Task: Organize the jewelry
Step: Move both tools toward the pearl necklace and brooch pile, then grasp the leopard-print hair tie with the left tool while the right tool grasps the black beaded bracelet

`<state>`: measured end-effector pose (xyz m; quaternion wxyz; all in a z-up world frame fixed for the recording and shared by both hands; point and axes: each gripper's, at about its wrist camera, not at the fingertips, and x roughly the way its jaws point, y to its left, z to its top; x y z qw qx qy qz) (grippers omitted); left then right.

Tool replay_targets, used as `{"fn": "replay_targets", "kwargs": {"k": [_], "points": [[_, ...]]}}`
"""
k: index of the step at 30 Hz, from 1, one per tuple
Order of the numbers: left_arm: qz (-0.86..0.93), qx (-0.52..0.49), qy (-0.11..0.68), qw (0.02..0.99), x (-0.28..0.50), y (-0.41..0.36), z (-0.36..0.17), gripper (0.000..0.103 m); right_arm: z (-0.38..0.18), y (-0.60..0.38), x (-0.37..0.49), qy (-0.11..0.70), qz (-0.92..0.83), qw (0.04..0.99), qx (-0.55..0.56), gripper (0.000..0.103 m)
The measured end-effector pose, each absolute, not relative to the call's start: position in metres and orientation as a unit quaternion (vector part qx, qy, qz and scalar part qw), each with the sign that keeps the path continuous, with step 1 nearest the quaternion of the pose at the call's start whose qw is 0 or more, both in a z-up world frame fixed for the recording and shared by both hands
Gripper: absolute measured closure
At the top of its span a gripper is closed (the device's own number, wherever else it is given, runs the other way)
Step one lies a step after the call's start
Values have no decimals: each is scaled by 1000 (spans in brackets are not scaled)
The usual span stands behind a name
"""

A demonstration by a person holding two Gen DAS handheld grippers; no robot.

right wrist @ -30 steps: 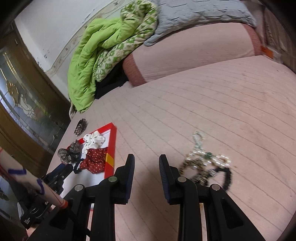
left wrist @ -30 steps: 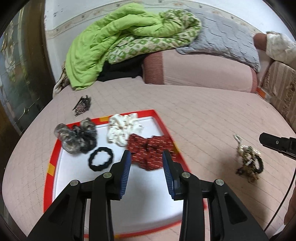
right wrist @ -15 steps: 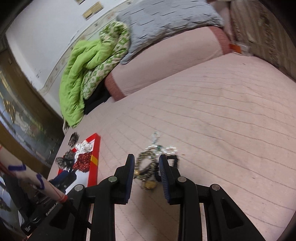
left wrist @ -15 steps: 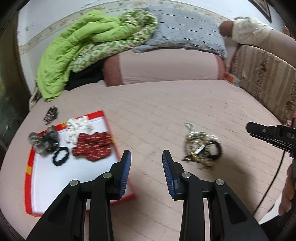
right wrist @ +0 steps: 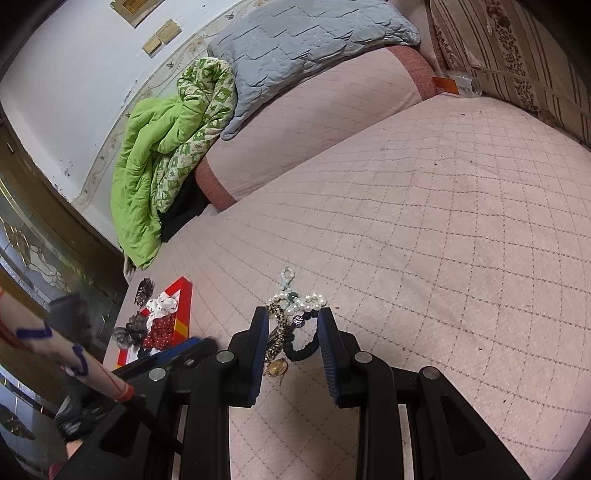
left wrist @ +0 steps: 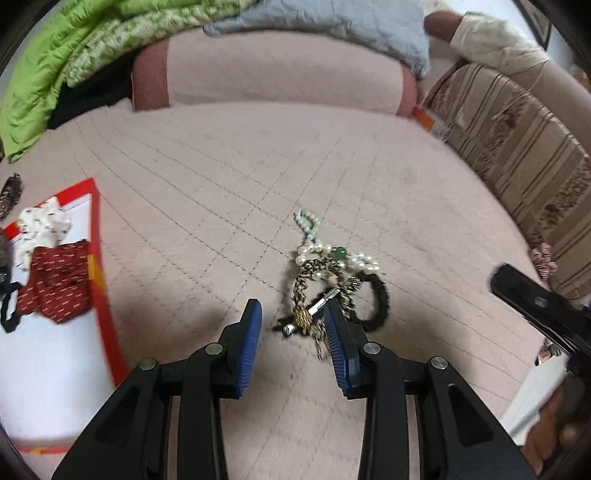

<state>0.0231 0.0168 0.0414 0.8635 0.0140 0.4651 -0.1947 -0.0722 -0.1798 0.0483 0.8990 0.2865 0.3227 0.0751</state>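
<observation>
Left wrist view: we look down on a pink quilted bed (left wrist: 221, 206) with diamond stitching. Going left to right, we see a green quilt (left wrist: 33, 85) heaped at the head, a red-rimmed white tray (left wrist: 99, 291) holding a white scrunchie (left wrist: 40, 229) and a red one (left wrist: 55, 284), a pink bolster (left wrist: 277, 74) under a grey blanket (left wrist: 332, 22), and a striped sofa (left wrist: 517, 147) along the far right. The jewelry (left wrist: 332, 280) lies on the bedspread, well apart from the tray: a tangle of white pearls with a green bead, a gold and black chain, a black elastic ring and a silvery clasp. Our left gripper (left wrist: 293, 334) hangs just before it, fingers narrowly parted, nothing clamped, the right fingertip at the tangle's edge. In the right wrist view, our right gripper (right wrist: 293, 334) stands narrowly parted astride the tangle's near end; whether the pads press it we cannot tell.
</observation>
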Motion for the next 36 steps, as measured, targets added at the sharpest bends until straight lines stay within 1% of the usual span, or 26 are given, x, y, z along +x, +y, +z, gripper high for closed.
{"fn": "replay_targets", "kwargs": {"k": [5,6,7,8,9,16,23,30,32,35,36], "points": [[-193,26,479,856,42,-2,25,70,43,-187,-67,330,70,895,291,73],[-190,32,479,856,44,-6,21,77,42,-187,-65,332,69,894,291,73],[-189,34,481,855,46,-9,18,89,41,-187,-64,335,69,894,291,73],[-191,34,485,853,49,-9,15,96,40,-188,-62,337,68,893,290,73],[-191,32,485,853,49,-8,13,97,39,-188,-60,340,67,892,289,73],[-196,36,433,879,25,12,33,98,21,-179,-39,380,67,875,293,73],[-216,31,384,897,-10,42,64,98,8,-157,-20,411,53,872,262,73],[-231,4,363,903,-25,75,68,98,-11,-131,1,449,25,868,209,73],[-243,-13,359,901,-24,83,68,98,-17,-121,5,463,16,869,175,74],[-261,-40,360,895,-22,91,68,98,-16,-110,7,466,-7,878,111,90],[-284,-65,364,885,-20,95,68,98,-17,-112,6,465,-9,878,110,94]]}}
